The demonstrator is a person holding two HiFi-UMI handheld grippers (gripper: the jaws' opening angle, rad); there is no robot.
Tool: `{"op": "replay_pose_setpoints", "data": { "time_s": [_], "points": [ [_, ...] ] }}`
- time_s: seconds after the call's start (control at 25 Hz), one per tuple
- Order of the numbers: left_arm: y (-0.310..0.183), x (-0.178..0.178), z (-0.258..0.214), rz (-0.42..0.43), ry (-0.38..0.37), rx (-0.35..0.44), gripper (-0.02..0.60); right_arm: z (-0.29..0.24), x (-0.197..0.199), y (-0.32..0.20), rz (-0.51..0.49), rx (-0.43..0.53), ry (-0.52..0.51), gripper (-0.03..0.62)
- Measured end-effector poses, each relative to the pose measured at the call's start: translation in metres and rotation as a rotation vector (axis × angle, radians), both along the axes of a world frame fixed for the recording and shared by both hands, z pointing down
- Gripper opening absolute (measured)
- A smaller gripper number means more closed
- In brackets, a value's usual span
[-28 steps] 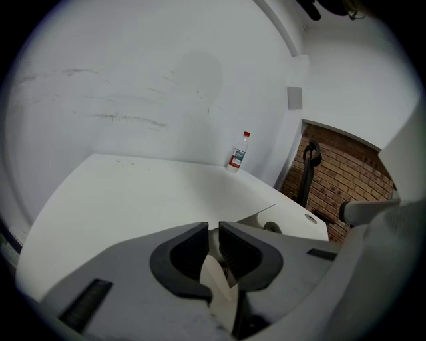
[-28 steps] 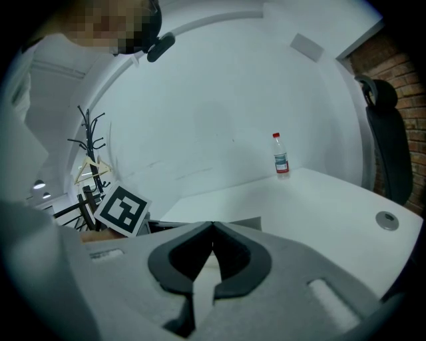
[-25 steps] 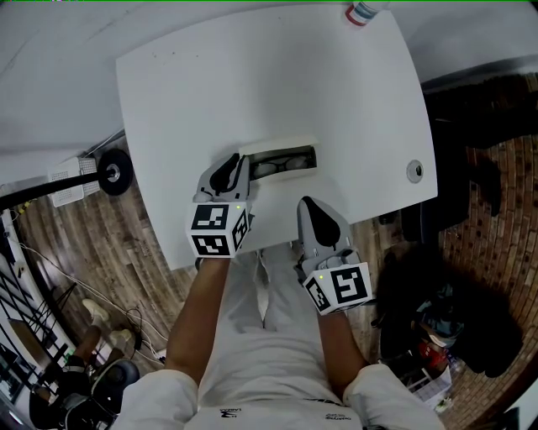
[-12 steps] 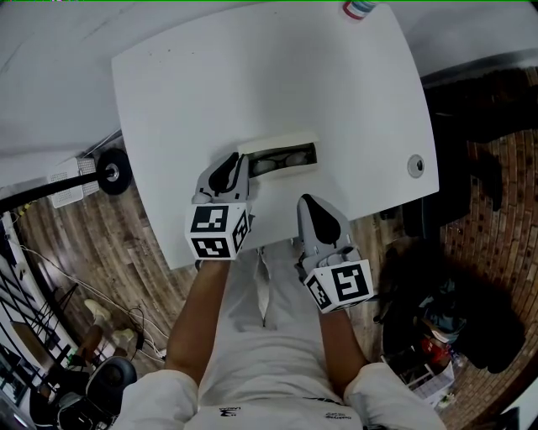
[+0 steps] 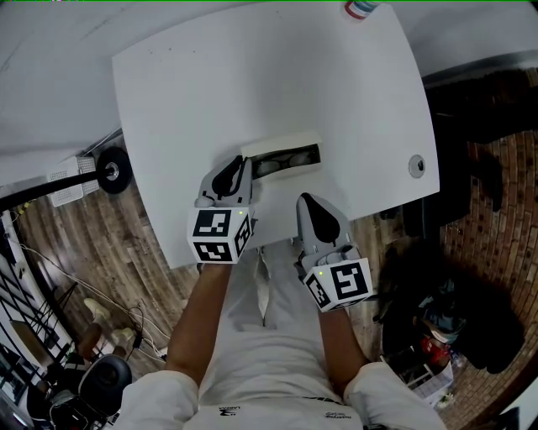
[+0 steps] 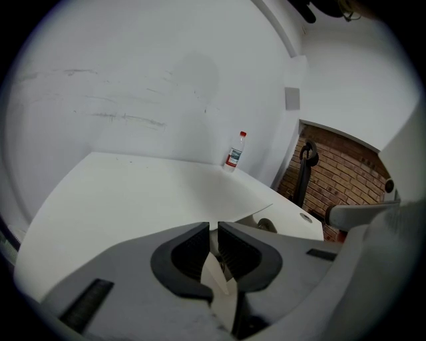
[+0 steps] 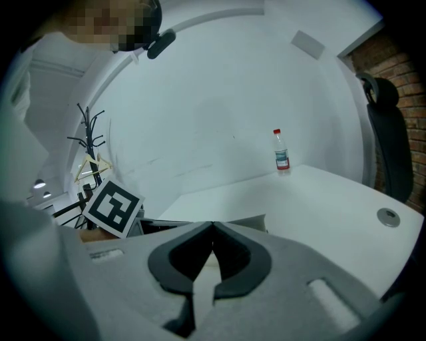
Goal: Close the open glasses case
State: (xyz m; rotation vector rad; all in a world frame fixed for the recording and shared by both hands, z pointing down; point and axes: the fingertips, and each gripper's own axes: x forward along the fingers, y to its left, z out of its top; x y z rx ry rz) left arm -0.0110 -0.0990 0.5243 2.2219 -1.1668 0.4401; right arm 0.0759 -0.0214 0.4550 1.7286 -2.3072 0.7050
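While the glasses case (image 5: 282,156) lies open with spectacles (image 5: 284,162) showing in its dark interior, both tools sit close by, which I judge to be staging for pushing the lid down. The left gripper (image 5: 235,168) is at the case's left end, jaws drawn almost together with only a thin slit between them and nothing clearly clamped. The right gripper (image 5: 307,204) waits just on the person's side of the case, jaws closed tip to tip and empty.

Under the case is a plain white table (image 5: 252,76), bare apart from a cable hole (image 5: 416,168) to the case's right and 1 water bottle (image 5: 361,8) far beyond it. Left of the case lies wooden floor (image 5: 84,243), and right of it brick (image 5: 483,218).
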Motion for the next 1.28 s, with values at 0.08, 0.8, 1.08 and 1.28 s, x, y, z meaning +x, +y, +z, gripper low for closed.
{"op": "replay_pose_setpoints", "data": {
  "time_s": [0.08,0.8,1.08,1.28],
  "points": [
    [0.001,0.000,0.000,0.000,0.000,0.000,0.035,0.001,-0.001,0.001,-0.001,-0.003,-0.004,0.002],
    [0.011,0.001,-0.001,0.005,0.006,0.014,0.032,0.008,-0.005,0.010,-0.010,-0.013,-0.008,0.003],
    [0.012,0.001,0.000,0.012,-0.002,0.013,0.031,0.009,-0.002,0.013,-0.002,-0.015,0.002,0.002],
    [0.013,0.002,-0.001,0.016,-0.010,0.012,0.031,0.007,-0.001,0.012,-0.005,-0.012,0.009,0.002]
  ]
}}
